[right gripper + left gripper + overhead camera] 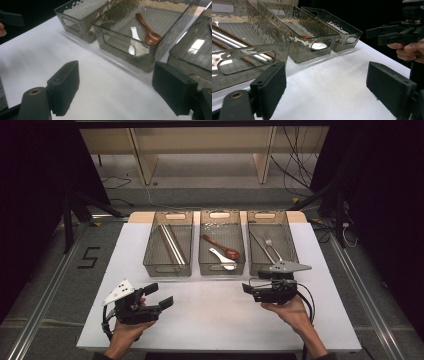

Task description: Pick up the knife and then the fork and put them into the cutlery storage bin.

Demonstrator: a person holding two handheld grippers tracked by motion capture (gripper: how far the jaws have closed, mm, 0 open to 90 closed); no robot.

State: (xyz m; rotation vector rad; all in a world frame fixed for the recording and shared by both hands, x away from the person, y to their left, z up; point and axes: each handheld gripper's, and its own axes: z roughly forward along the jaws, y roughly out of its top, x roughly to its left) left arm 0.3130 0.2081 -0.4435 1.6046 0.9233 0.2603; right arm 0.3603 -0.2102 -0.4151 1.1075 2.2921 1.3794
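The white table (pixel 215 320) takes up the middle of the high view, running from the lower edge up to the three smoky clear bins lined across its far half. The left bin (pixel 168 251) sits at centre-left and holds long chopsticks (pixel 171 244) lying lengthwise. The middle bin (pixel 222 249) is just beside it, and the right bin (pixel 271 247), at centre-right, holds a metal fork (pixel 272 246) and another long utensil I cannot make out.

My left gripper (pixel 159 296) is at the lower left of the high view, over bare table and well apart from the bins — its jaws stand wide, nothing between them. My right gripper (pixel 249 287) is at lower centre-right, just in front of the right bin's near wall, jaws likewise spread and empty; in the right gripper view they frame bare white table.

Inside the middle bin, the brown wooden spoon (pixel 148 29) lies slanted in the upper middle of the right gripper view, bowl toward the near wall. The white spoon (pixel 133 38) lies just beside it, on its left in that view — the two are close, but I cannot tell if they touch.
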